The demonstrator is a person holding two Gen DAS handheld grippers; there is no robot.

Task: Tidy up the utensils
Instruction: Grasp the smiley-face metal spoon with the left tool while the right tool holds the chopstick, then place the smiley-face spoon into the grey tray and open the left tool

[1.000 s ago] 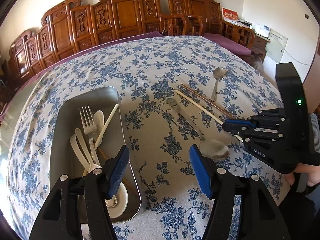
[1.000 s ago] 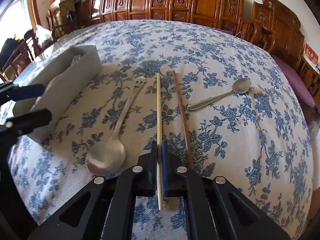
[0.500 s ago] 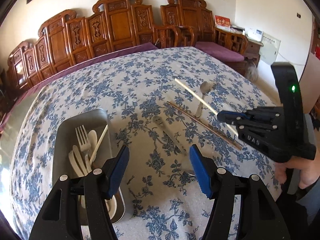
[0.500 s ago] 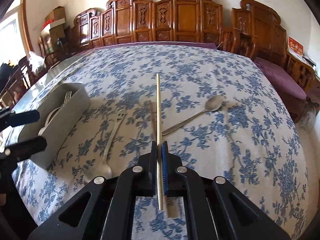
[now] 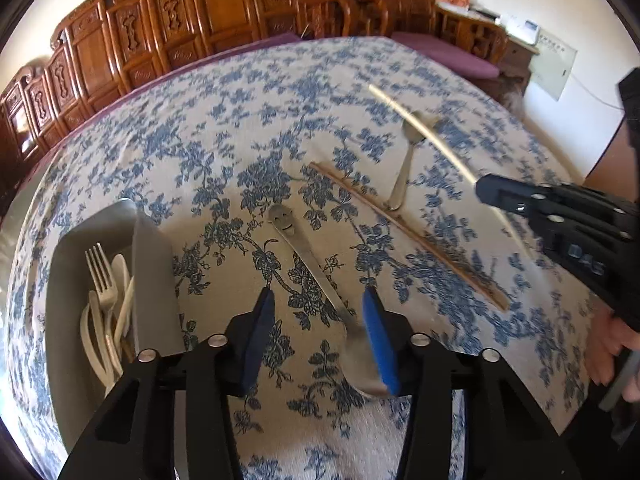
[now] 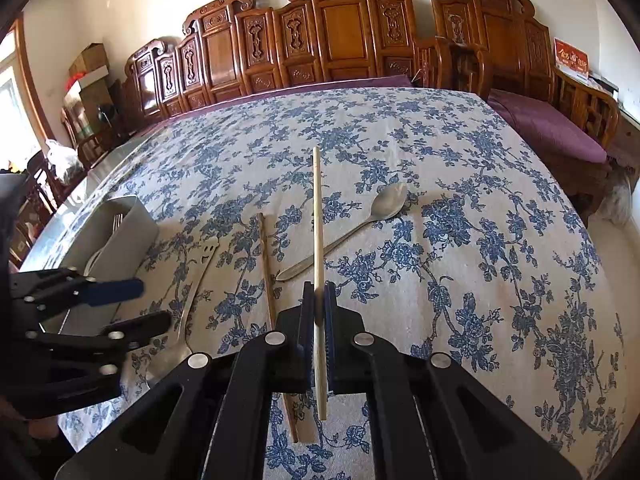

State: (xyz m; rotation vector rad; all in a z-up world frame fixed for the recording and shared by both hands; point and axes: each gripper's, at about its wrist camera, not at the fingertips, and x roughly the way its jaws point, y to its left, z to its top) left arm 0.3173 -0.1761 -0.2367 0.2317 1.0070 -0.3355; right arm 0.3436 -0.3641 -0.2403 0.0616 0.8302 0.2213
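two tongs busy. right tongs (image 6: 319, 316) pressed together, pinching pale chopstick (image 6: 318, 240), lifted off counter (image 6: 480, 280). left tongs (image 5: 320, 332) spread, jaws just been closing, straddling smiley-handled spoon (image 5: 308, 252) without gripping it. metal tray (image 5: 152, 280) just left of left tongs, already holding fork (image 5: 102, 276) and pale utensils. left to sort: held chopstick, brown chopstick (image 5: 404, 232), smiley spoon, plain spoon (image 6: 360, 224) beyond. left view alone shows tray contents clearly; right view alone shows right grip close up.

spoons (image 6: 385, 205) – 2 | chopsticks (image 6: 318, 216) – 2 | tray (image 5: 154, 280) – 1 | fork (image 5: 102, 276) – 1
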